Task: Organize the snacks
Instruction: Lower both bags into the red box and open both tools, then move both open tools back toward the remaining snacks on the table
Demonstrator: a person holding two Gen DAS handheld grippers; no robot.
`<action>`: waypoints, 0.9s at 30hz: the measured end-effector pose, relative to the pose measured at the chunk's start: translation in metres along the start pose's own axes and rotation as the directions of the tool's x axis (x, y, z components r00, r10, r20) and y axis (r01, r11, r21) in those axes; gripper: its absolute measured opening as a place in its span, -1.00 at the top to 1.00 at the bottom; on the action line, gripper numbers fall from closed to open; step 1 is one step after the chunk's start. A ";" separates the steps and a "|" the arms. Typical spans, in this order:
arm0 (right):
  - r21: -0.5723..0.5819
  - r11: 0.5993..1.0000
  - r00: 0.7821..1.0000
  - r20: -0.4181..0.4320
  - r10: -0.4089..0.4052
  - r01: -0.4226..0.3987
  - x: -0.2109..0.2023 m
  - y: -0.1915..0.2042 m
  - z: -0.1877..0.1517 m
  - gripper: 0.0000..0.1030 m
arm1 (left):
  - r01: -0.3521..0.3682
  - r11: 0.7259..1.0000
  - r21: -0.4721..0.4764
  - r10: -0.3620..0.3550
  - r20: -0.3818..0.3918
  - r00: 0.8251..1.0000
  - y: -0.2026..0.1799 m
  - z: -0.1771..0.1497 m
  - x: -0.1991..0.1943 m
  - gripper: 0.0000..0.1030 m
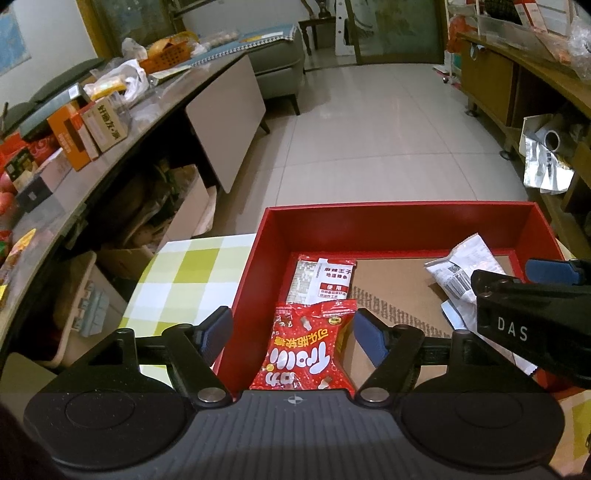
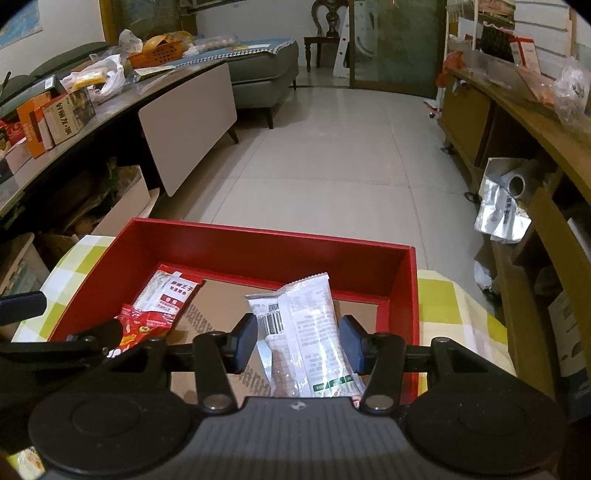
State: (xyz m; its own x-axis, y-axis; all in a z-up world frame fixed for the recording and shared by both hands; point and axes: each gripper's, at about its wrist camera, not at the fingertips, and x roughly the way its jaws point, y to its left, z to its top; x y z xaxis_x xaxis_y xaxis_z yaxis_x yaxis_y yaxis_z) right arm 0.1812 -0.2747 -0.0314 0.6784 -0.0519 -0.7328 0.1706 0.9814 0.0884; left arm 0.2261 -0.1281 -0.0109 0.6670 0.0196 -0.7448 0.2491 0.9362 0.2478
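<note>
Floor [image 1: 369, 122]: large pale square tiles with thin dark joints, running to the far end of the room. Left side: a long grey counter [image 2: 122, 99] loaded with cardboard boxes [image 1: 88, 125], plastic bags and an orange basket [image 2: 157, 53]; a pale panel [image 1: 225, 118] leans against its front, with cartons stored beneath. Beyond it stands a grey sofa [image 2: 258, 77] with a blue patterned cover. Right side: a long wooden cabinet [image 2: 469, 114] with open shelves. Far end: a glass door [image 2: 399, 40] and a dark wooden chair [image 2: 327, 33]. Walls are white. Lighting is dim and greenish.
</note>
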 end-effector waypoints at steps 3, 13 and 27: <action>-0.002 1.000 1.000 0.003 -0.010 0.010 -0.008 0.001 0.000 -0.15 | 0.004 1.000 0.002 -0.004 0.007 1.000 0.001 0.000 -0.005 -0.55; -0.080 0.997 0.999 0.042 -0.021 0.025 -0.062 0.023 -0.005 -0.27 | 0.023 0.999 -0.025 -0.022 0.041 0.999 0.021 -0.011 -0.042 -0.63; -0.183 0.982 0.998 -0.045 0.048 -0.055 -0.110 0.079 -0.069 -0.29 | 0.029 0.997 -0.069 -0.030 -0.005 1.000 0.086 -0.064 -0.081 -0.68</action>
State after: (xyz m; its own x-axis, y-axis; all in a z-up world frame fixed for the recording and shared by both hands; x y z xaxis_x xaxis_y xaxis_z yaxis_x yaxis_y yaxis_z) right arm 0.0705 -0.1791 0.0094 0.6532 0.0031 -0.7572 -0.0008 1.0000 0.0034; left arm 0.1484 -0.0262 0.0312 0.6556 -0.0063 -0.7551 0.2194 0.9584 0.1825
